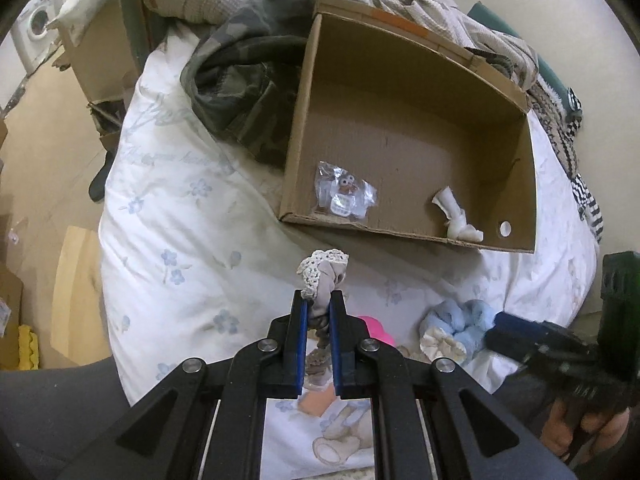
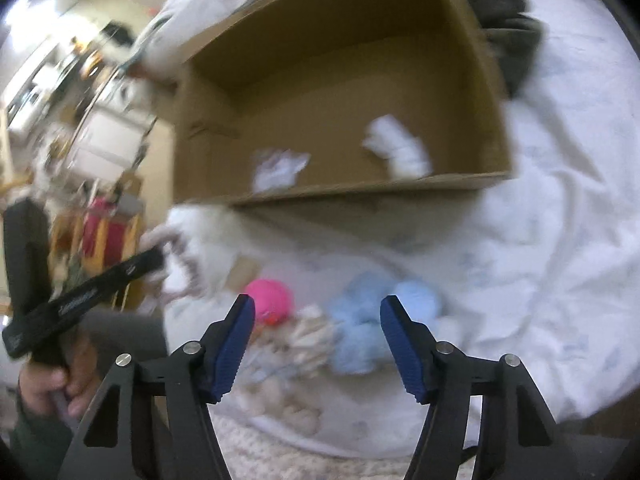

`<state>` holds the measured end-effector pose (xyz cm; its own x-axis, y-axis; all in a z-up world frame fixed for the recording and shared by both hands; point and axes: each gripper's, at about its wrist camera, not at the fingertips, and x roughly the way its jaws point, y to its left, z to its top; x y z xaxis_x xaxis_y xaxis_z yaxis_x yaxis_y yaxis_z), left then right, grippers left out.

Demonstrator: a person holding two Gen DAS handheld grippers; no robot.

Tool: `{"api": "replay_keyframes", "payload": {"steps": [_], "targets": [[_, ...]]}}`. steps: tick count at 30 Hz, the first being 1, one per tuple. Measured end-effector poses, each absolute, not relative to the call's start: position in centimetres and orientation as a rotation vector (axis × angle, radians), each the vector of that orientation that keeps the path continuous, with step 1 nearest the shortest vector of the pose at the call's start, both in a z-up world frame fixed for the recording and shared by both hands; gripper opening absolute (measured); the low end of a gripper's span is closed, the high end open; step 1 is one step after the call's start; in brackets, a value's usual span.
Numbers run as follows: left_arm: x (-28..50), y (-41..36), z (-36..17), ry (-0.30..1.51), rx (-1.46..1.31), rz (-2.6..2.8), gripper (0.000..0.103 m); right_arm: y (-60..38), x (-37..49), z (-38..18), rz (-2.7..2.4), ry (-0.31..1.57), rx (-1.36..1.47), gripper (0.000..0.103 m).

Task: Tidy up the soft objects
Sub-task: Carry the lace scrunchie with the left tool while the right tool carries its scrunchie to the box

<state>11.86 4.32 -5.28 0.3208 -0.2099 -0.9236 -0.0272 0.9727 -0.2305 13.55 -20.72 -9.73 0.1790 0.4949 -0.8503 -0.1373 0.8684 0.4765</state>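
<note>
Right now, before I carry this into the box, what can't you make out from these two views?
- Left wrist view: the lower part of the lace-trimmed cloth is hidden between the left claw pads.
- Left wrist view: the pink object is mostly covered by the claw frame.
- Right wrist view: motion blur smears the blue fluffy item below the right claw.
- Contents of the clear packet in the cardboard box are too small.

Both wrist views downward, box (image 1: 408, 140) shared, probably.

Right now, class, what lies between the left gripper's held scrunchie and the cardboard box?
In the left wrist view, only bare floral bedsheet separates the lace-trimmed scrunchie in the left gripper from the cardboard box.
</note>
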Motion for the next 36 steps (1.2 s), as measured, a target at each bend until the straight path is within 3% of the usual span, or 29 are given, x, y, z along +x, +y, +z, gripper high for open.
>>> {"api": "replay_keyframes", "payload": {"steps": [2,6,9,11,25,36], "targets": [[11.8,4.0,-5.5,1.239,-0.212,-0.121,0.009,-19.6,13.5,-10.3,0.475,1.352,0.286,0.054],[11.8,3.5,-5.5,1.235,-0.197,-0.12,0.009,-17.9,13.6,-12.2,0.461,1.433,0.229,0.046],[11.8,3.4,-5.6,1.238,-0.189,-0.119,0.009,-17.1,13.5,-13.4,0.457,1.471,0.185,0.032],[11.8,3.5,-5.7,1.239,-0.188,-0.114,0.009,-16.8,13.5,-13.7,0.456,1.476,0.163,0.01],[11.6,3.9,-5.6,1.216,-0.181,-0.076,0.009,-19.5,13.3,-7.1,0.524,1.166,0.327,0.009],[11.2,3.6,-4.8,1.177,-0.165,-0.055,0.009,-19.1,13.8,-6.9,0.518,1.166,0.33,0.009]]}}
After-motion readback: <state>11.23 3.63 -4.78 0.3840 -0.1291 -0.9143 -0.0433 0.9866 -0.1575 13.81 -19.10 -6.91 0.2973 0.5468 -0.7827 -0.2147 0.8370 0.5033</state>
